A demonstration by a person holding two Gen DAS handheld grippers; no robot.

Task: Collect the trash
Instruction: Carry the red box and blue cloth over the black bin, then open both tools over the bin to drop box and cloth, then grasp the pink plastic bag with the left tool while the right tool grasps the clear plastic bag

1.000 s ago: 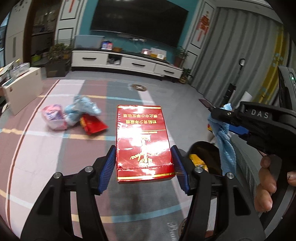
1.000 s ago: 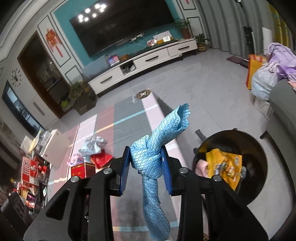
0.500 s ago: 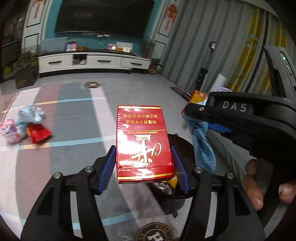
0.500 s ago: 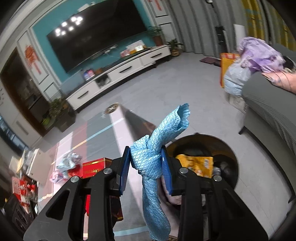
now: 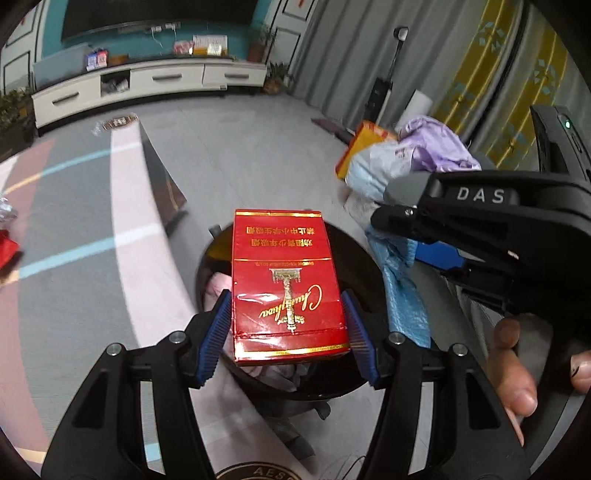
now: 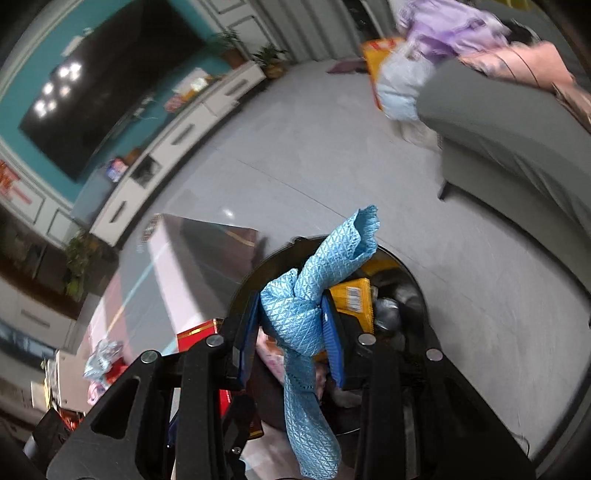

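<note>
Above the black bin (image 5: 207,258): left gripper (image 5: 287,326) clamped a red carton (image 5: 286,288); at 3 o'clock, right gripper (image 6: 291,325) pinched a knotted blue cloth (image 6: 303,314).

red box (image 5: 286,291), knotted blue cloth (image 6: 306,306), above bin (image 5: 365,380)

A dark television (image 6: 107,96) is hanging on a teal wall (image 6: 22,140) in the upper left of the right wrist view, reflecting ceiling lights. Below it a white TV cabinet (image 5: 147,83) is stretching along the wall, carrying small boxes. Potted plants (image 5: 275,72) are standing at its right end. Grey curtains (image 5: 347,55) are filling the upper right, and a grey sofa (image 6: 517,136) is sitting at the right, holding purple cloth (image 6: 450,26).
</note>
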